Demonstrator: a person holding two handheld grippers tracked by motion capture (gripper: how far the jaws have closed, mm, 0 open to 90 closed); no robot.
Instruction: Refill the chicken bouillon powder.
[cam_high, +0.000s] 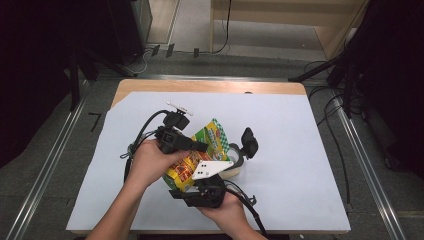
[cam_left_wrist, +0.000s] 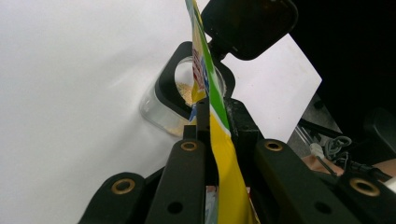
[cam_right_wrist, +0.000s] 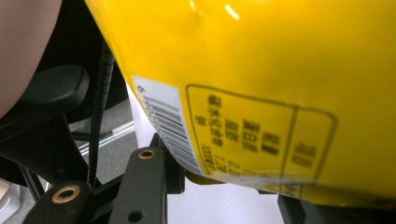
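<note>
A yellow and green snack bag (cam_high: 211, 139) hangs tilted between my two grippers, its top end over a clear container (cam_high: 239, 165) whose black flip lid (cam_high: 249, 142) stands open. My left gripper (cam_high: 202, 146) is shut on the bag's upper edge. In the left gripper view the jaws (cam_left_wrist: 218, 112) pinch the bag (cam_left_wrist: 219, 140) edge-on, just above the container's mouth (cam_left_wrist: 187, 91), which holds pale crumbs. My right gripper (cam_high: 187, 186) grips the bag's lower end from below. The yellow back of the bag (cam_right_wrist: 280, 70), with a barcode, sits between the right gripper's jaws (cam_right_wrist: 224, 186).
A white sheet (cam_high: 300, 140) covers the wooden table (cam_high: 210, 86), with bare room to the right and behind the container. Metal rails and grey floor run along both sides. Cables (cam_high: 330, 125) lie off the right edge.
</note>
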